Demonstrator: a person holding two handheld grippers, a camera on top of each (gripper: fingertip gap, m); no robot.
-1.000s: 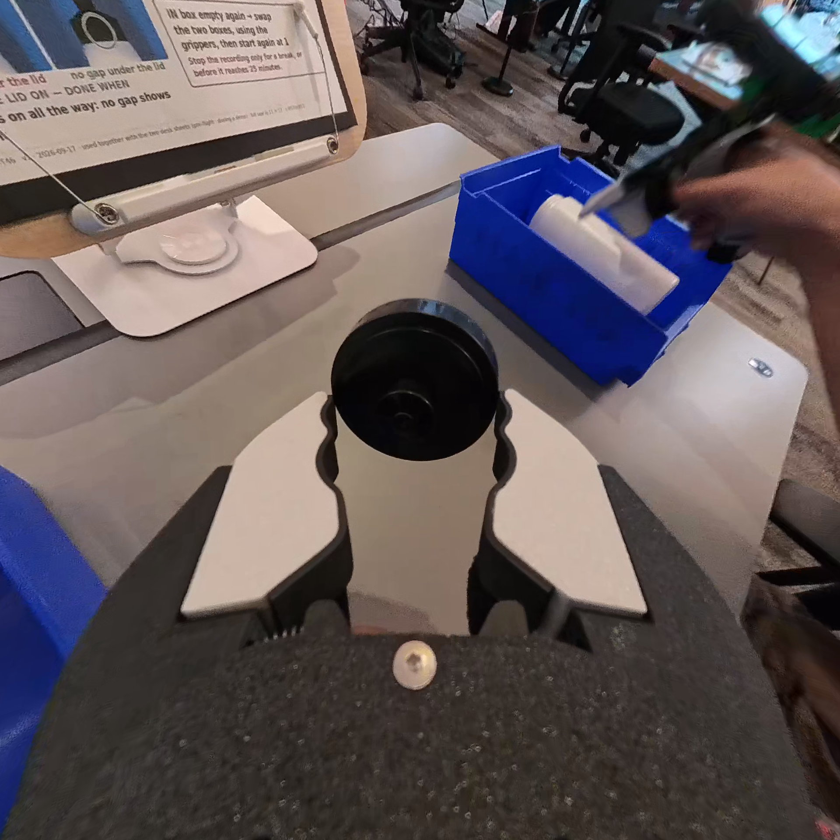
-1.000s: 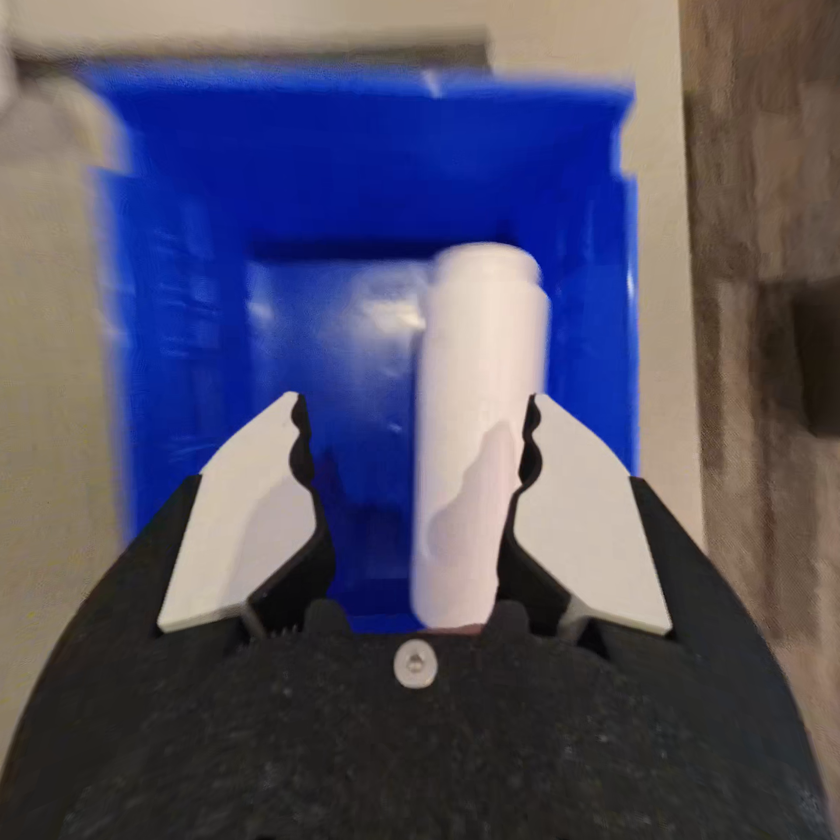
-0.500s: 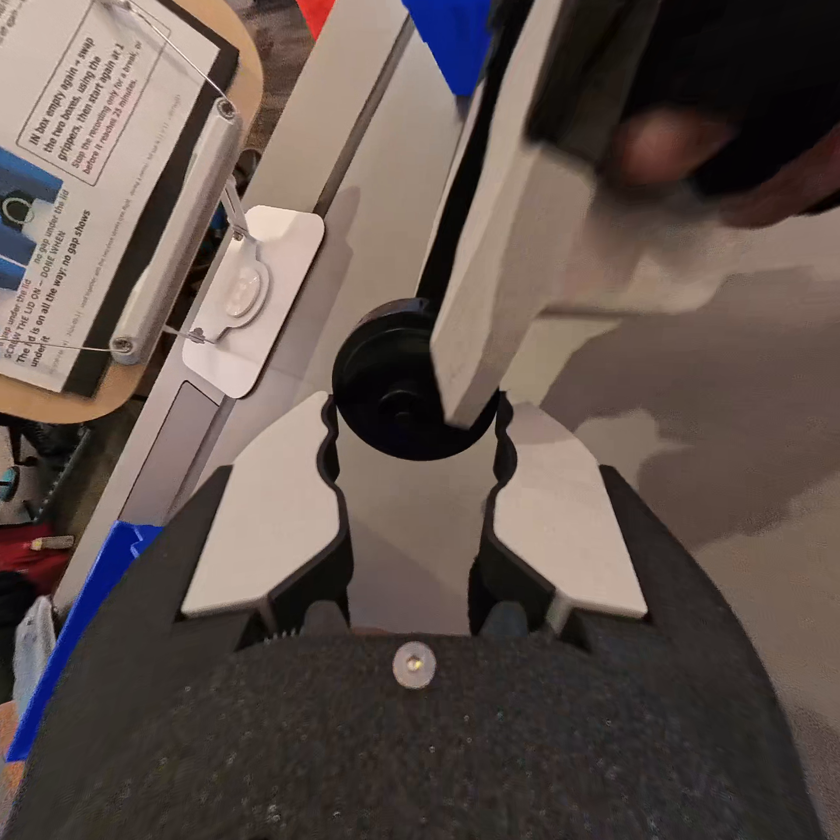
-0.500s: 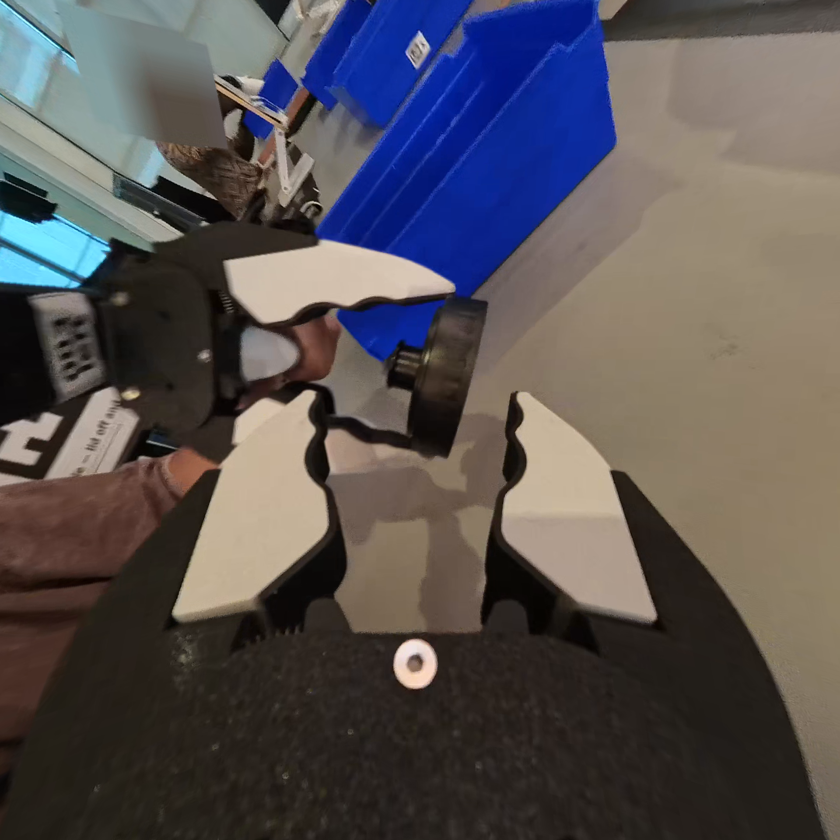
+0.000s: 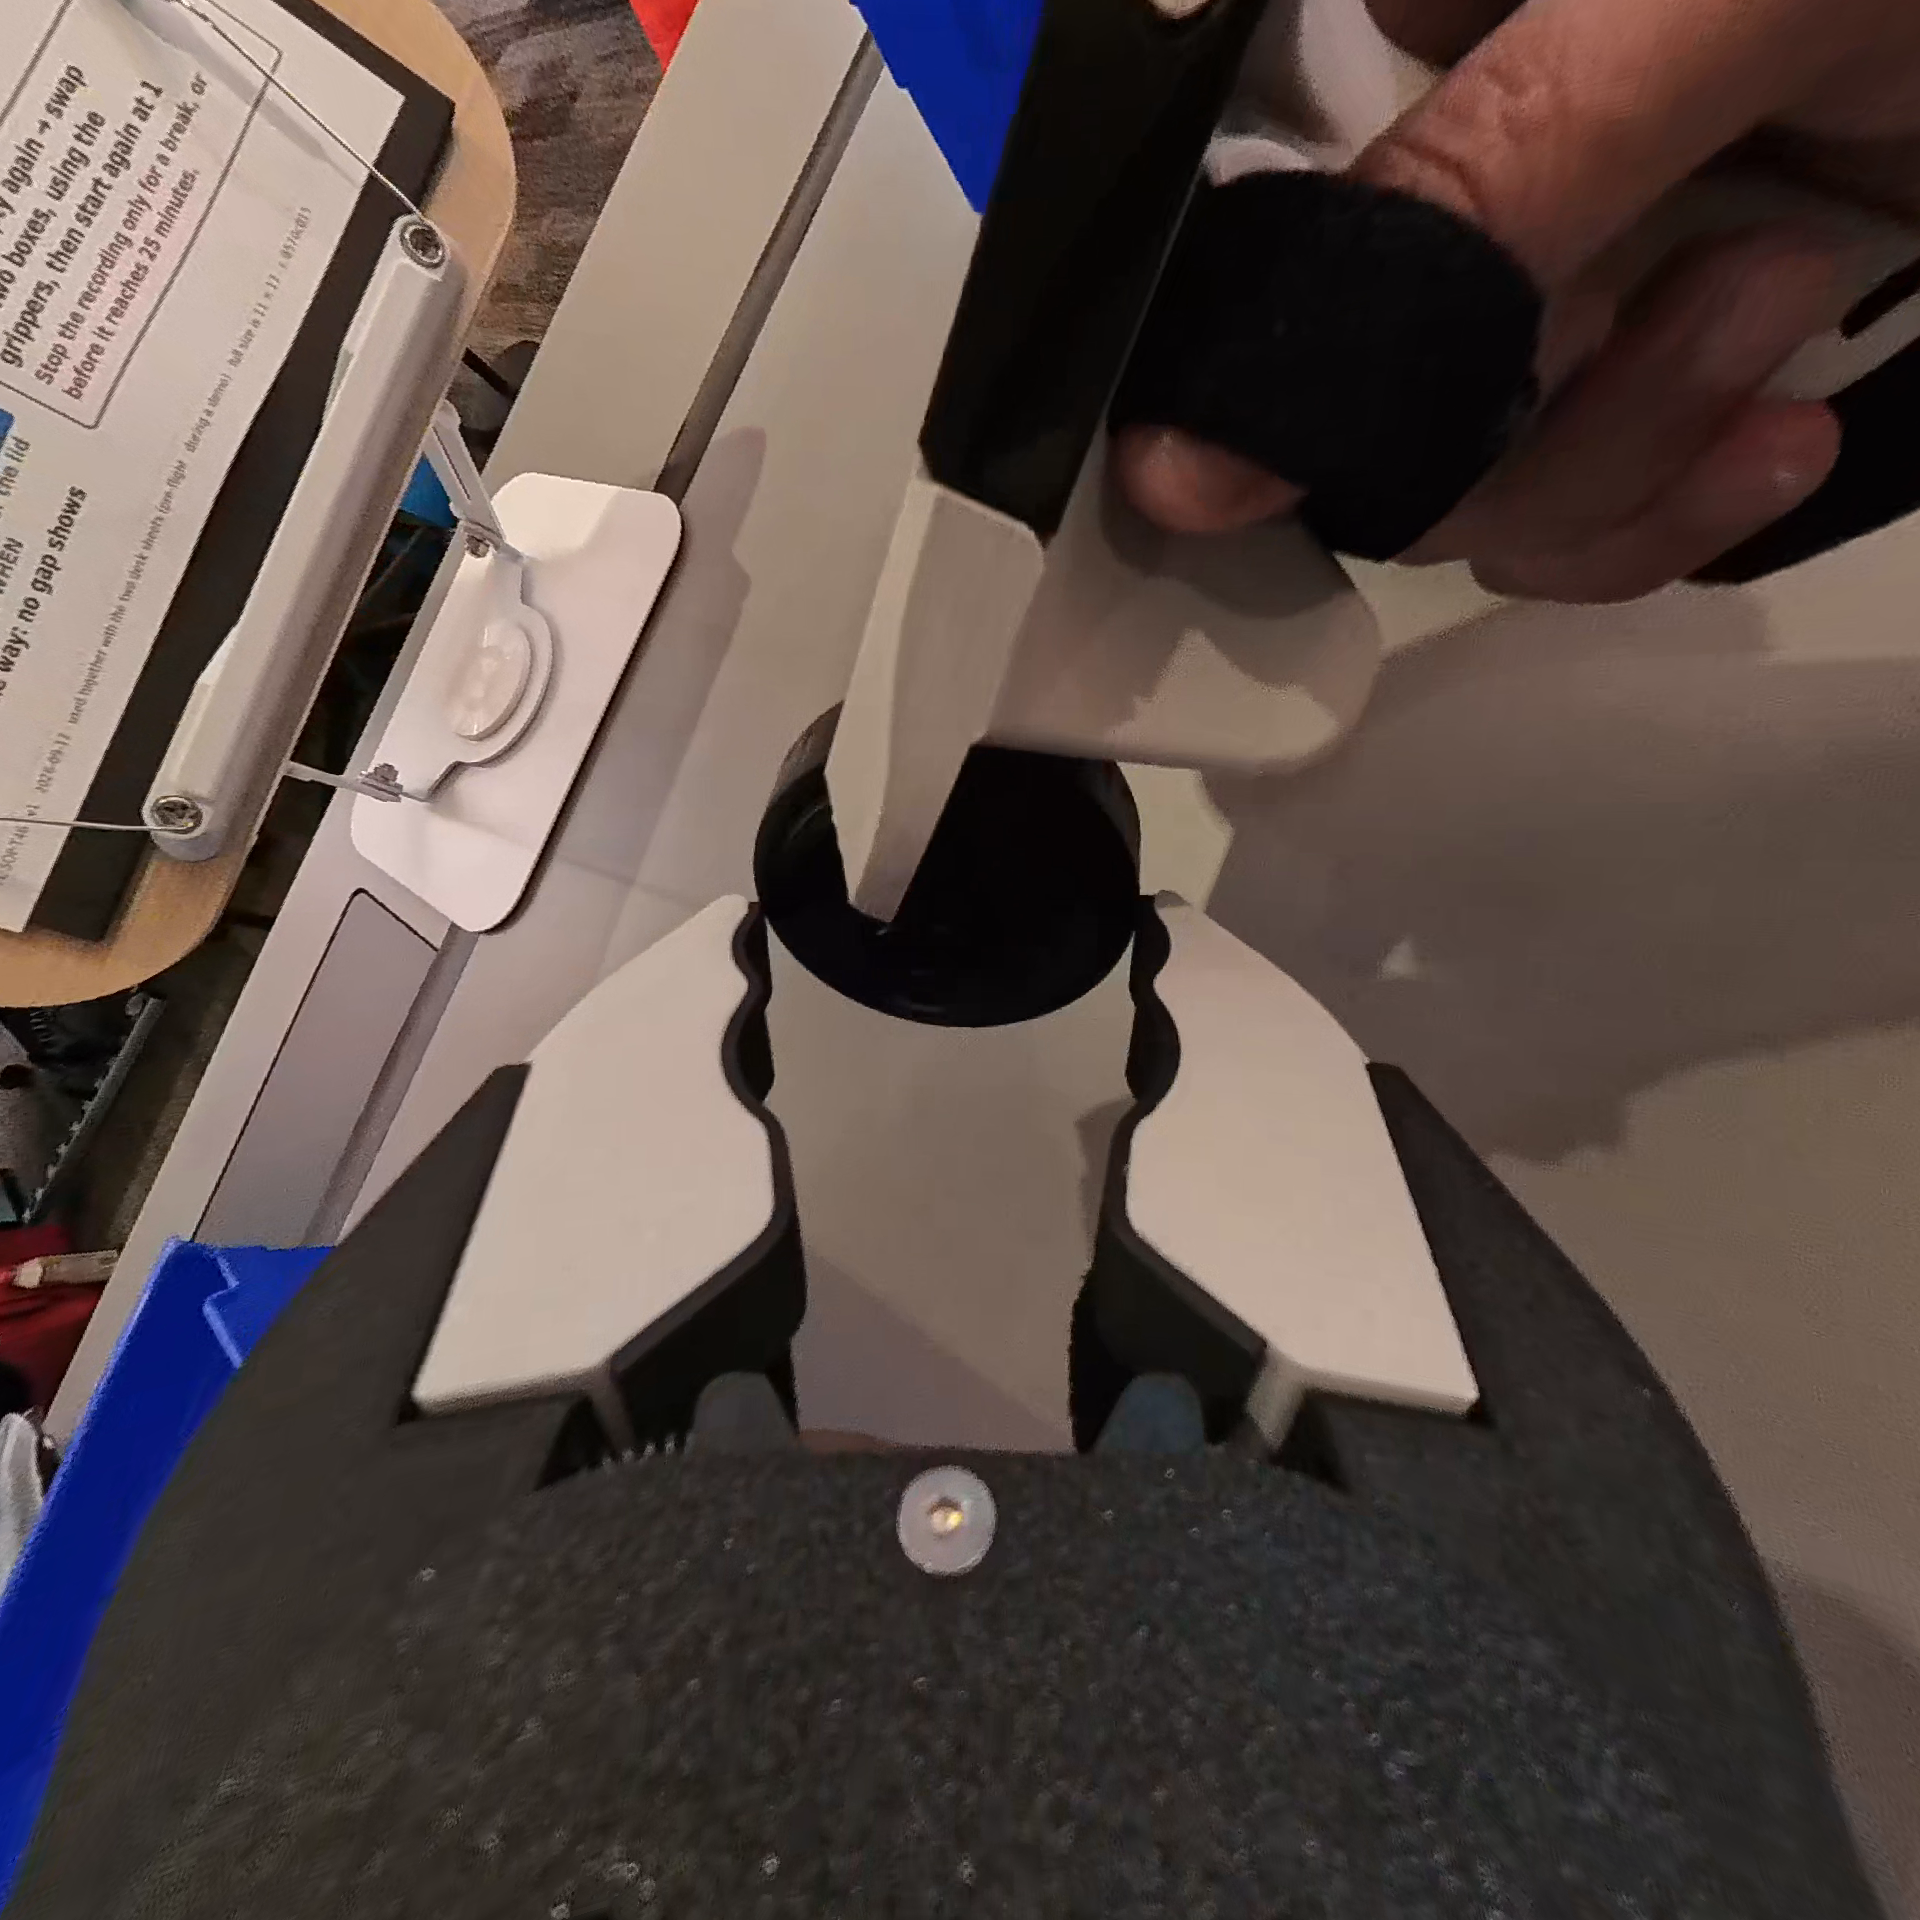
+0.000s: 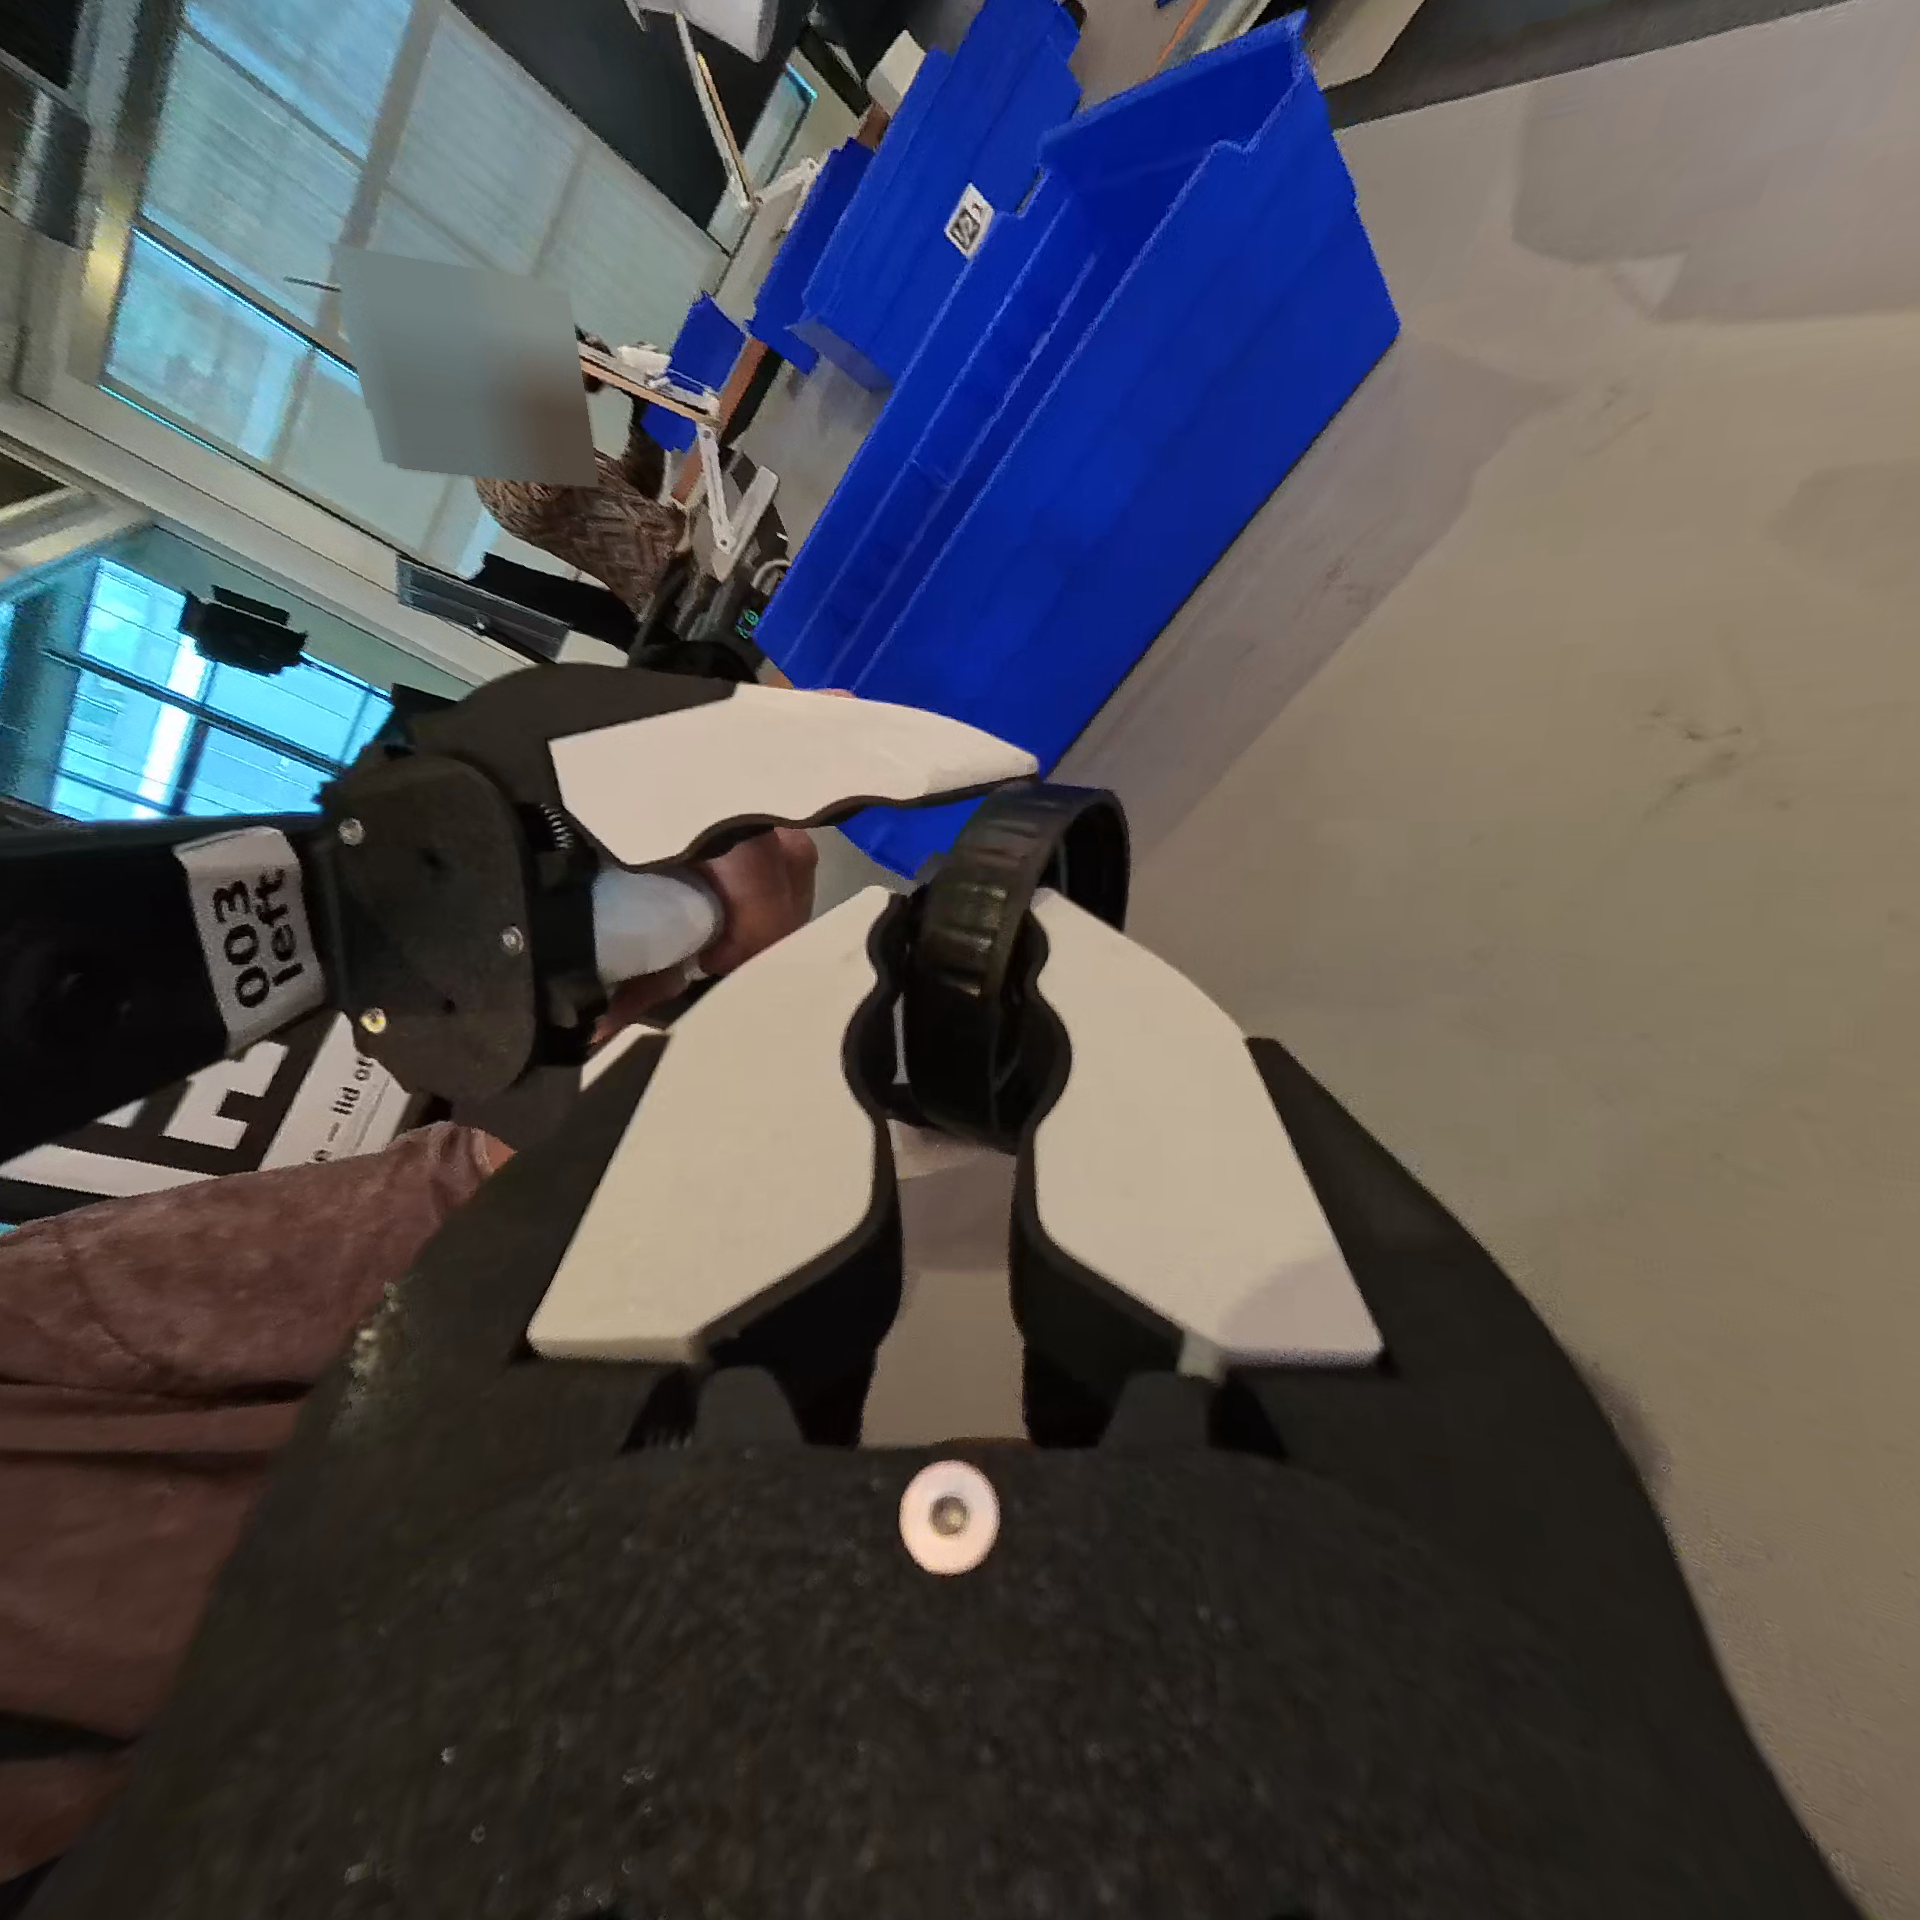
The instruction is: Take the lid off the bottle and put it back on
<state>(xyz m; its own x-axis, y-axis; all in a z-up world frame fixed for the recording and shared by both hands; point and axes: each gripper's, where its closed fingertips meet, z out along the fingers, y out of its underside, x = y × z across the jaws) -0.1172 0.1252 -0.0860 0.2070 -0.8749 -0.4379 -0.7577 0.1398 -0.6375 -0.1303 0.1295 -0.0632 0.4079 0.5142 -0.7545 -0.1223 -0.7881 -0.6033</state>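
Two grippers meet on one black lid at frame centre. The lid is a round, glossy disc with a ribbed rim, seen edge-on in the right wrist view. The left gripper has matte white, wedge-shaped fingers lined with wavy black pads; both pads press the lid's rim from either side. The right gripper, of the same build, pinches the disc across its two flat faces, pads pressed on. In the left view, one of its white fingers comes down from the top and lies across the lid. A hand with a black fabric strap shows at upper right. The table beneath is smooth and light grey. A blue plastic bin with ribbed walls stands at upper centre of the right view.
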